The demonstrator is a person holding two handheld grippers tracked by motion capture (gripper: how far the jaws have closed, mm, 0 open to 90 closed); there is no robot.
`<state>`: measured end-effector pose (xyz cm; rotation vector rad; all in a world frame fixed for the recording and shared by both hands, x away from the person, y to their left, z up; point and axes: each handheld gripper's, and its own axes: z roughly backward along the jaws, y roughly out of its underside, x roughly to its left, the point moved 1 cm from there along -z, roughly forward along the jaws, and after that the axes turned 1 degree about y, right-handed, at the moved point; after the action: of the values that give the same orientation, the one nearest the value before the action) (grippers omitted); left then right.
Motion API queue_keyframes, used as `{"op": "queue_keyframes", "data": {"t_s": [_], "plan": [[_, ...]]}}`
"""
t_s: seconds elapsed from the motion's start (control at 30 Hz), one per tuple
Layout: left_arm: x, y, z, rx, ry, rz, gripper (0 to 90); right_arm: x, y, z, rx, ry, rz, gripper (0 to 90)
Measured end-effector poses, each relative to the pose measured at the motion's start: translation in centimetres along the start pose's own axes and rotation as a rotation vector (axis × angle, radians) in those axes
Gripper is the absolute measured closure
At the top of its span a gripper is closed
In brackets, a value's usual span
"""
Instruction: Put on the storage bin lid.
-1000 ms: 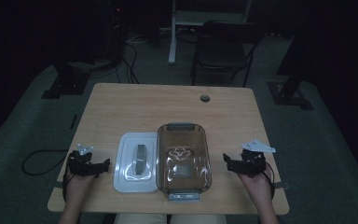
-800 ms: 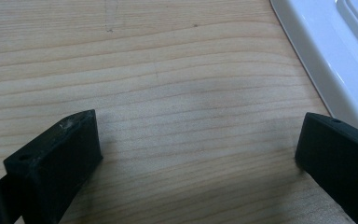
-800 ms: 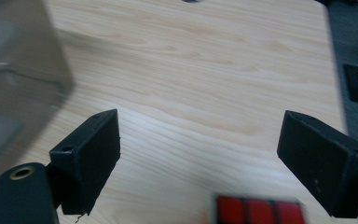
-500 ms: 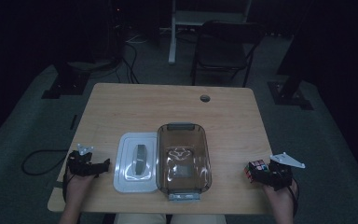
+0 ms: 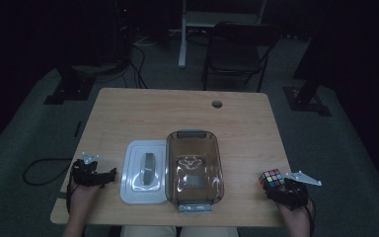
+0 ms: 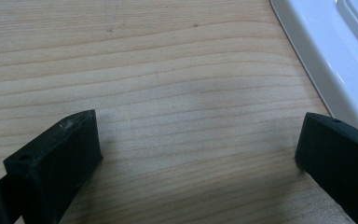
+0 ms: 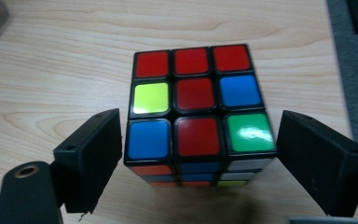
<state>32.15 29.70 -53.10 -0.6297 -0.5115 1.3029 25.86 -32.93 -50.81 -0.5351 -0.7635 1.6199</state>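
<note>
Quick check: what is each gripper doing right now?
Left gripper: open, nothing between its jaws.
Right gripper: open around the multicoloured plastic puzzle cube, not clamped.

thing: scrambled plastic puzzle cube with black edges and coloured square stickers
top face: mostly red, with one yellow, two blue and one green square
pose: upright, flat on the wooden desk
place: near the desk's front right corner

Your cube: glossy plastic stickers, black frame. Table: pale matt wood grain. Lid: smooth white plastic (shiny). Container: clear brownish plastic. Gripper pads look matt black.
</note>
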Motion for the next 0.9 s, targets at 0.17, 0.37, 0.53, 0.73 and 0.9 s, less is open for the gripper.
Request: {"op": "queue_keyframes", "data": {"t_s": [0.17,0.37,0.53,0.73,0.9], "plan": [[0.0,0.0,0.0,0.000,0.000,0.000,0.7,0.0,0.4,-0.9,0.010,-0.014,-0.009,17.3],[0.0,0.0,0.0,0.000,0.000,0.000,0.7,0.2,0.4,-1.5,0.025,-0.026,0.001,24.2],[0.0,0.0,0.0,0.000,0.000,0.001,0.7,0.2,0.2,-1.1,0.017,-0.002,0.019,33.6],[0.0,0.0,0.0,0.000,0.000,0.000,0.7,0.3,-0.2,-0.6,0.003,0.005,0.050,33.6],[0.0,0.0,0.0,0.000,0.000,0.000,0.7,0.4,-1.4,0.2,-0.018,-0.020,0.067,33.7]]}}
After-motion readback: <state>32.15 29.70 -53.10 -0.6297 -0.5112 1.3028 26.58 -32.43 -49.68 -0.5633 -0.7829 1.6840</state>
